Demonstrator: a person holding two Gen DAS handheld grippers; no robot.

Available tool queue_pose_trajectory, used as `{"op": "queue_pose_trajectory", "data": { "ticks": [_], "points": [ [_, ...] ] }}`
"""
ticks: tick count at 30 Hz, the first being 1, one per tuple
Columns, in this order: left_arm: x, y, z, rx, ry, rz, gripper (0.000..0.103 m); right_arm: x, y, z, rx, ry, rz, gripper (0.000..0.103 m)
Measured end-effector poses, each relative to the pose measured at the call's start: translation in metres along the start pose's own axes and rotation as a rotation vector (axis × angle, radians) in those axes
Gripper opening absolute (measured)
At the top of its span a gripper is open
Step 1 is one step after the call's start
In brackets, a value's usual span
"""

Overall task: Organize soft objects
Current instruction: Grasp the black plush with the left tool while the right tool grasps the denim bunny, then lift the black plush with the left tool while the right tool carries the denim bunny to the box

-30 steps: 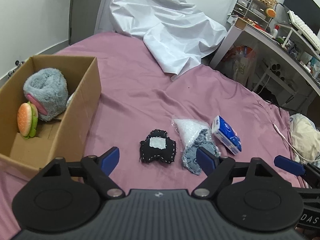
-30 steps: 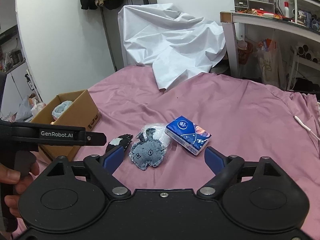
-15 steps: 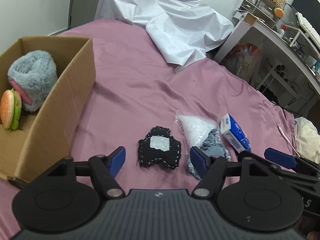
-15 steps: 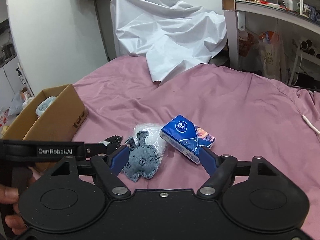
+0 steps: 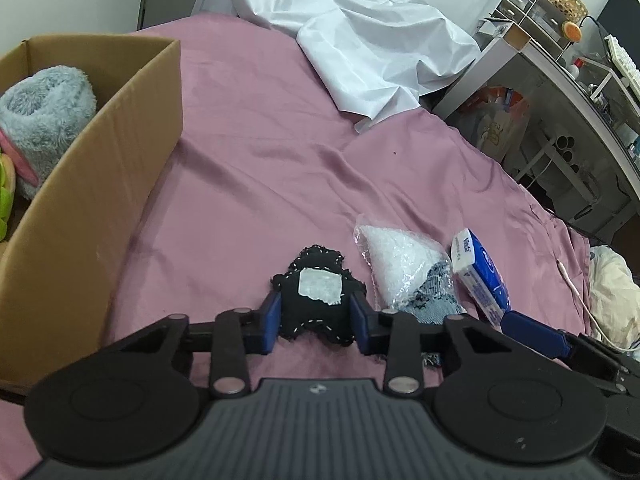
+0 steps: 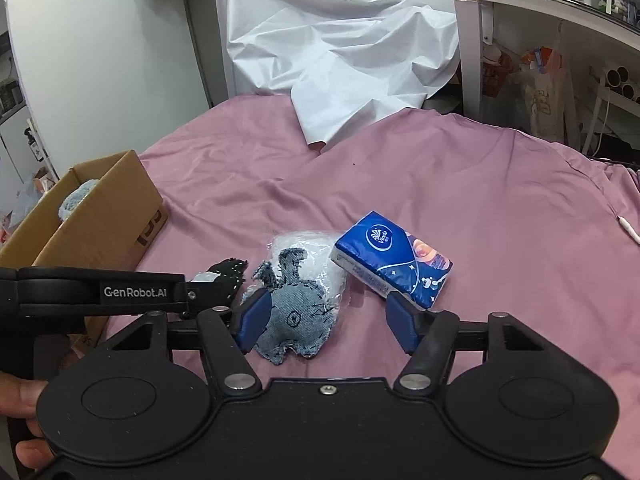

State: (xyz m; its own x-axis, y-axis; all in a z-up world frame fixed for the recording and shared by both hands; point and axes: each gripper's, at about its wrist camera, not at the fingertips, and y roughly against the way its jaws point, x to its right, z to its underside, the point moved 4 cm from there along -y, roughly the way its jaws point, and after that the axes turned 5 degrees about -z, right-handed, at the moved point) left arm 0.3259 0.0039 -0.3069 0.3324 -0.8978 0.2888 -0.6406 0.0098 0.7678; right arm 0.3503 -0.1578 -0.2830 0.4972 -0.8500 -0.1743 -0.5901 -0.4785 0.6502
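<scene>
A black stitched plush (image 5: 316, 300) with a white patch lies on the pink bedsheet (image 5: 260, 184). My left gripper (image 5: 314, 322) is shut on the black plush, a blue pad on each side. A denim plush (image 6: 296, 312) lies on a clear bag of white filling (image 6: 316, 252). A blue tissue pack (image 6: 392, 268) lies to its right. My right gripper (image 6: 330, 320) is open and hovers over the denim plush and the tissue pack, touching neither. The cardboard box (image 5: 100, 184) at the left holds a grey-blue fluffy toy (image 5: 44, 108) and a green and orange toy.
A crumpled white sheet (image 5: 360, 48) lies at the back of the bed. A desk with shelves and bags (image 5: 560, 92) stands to the right. A white cable (image 6: 628, 228) lies at the right edge of the bed.
My left gripper moved forward over the black plush and closed on it. My right gripper moved closer to the denim plush and tissue pack and stayed open.
</scene>
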Motion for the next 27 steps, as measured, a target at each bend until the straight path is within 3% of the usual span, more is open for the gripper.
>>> {"op": "queue_pose_trajectory", "data": {
  "ticks": [6, 20, 24, 27],
  "points": [
    [-0.007, 0.006, -0.003, 0.015, 0.019, -0.005, 0.027, -0.002, -0.007, -0.001, -0.012, 0.007, 0.007, 0.062],
    [-0.015, 0.03, -0.005, 0.042, 0.028, -0.005, 0.026, -0.021, -0.03, 0.005, -0.052, 0.073, -0.01, 0.059],
    [-0.015, 0.036, -0.005, 0.046, 0.026, -0.007, 0.026, -0.023, -0.035, 0.01, -0.064, 0.067, 0.0, 0.04],
    [-0.017, 0.042, -0.005, 0.051, 0.025, -0.008, 0.026, -0.025, -0.029, 0.01, -0.045, 0.049, 0.003, 0.034]
  ]
}}
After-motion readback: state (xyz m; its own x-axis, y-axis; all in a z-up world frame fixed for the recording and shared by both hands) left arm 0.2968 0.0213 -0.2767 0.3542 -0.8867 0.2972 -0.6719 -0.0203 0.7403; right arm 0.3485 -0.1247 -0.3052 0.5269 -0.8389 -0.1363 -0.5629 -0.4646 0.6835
